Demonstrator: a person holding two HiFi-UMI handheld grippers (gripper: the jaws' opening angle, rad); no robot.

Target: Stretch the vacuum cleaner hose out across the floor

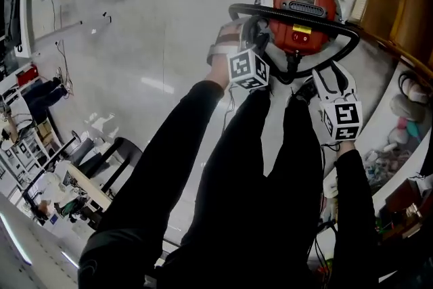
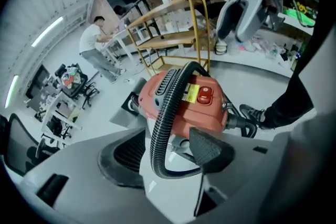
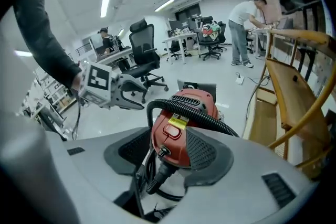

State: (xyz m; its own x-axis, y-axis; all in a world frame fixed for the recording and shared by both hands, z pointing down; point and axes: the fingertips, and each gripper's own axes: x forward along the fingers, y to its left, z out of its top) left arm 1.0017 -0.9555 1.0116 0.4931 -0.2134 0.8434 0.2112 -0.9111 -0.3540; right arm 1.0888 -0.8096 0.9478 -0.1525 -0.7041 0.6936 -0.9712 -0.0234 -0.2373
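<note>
Vacuum cleaner (image 1: 302, 7): a red canister, stood upright on the pale floor (image 1: 169, 30) at the far right of the scene, just beyond the person's black-clad legs (image 1: 270, 166).
Hose (image 2: 167, 107): black and ribbed, not stretched out. It is arched over the red top and looped back round the near side of the canister to its inlet.
Left gripper (image 2: 160, 152): held on the canister's left, jaws spread. The hose is seen running between the two pads with a gap on either side (nothing is pinched).
Right gripper (image 3: 168, 152): held at the near right of the canister, jaws spread. Only the red body and the hose coupling are seen through the gap; nothing is gripped.
Wooden rack (image 3: 294, 86): stood close by on the canister's right.
Office chair (image 3: 144, 55): set well apart, far across the floor on the left.
Bystander (image 3: 242, 23): seen standing at a far desk.
</note>
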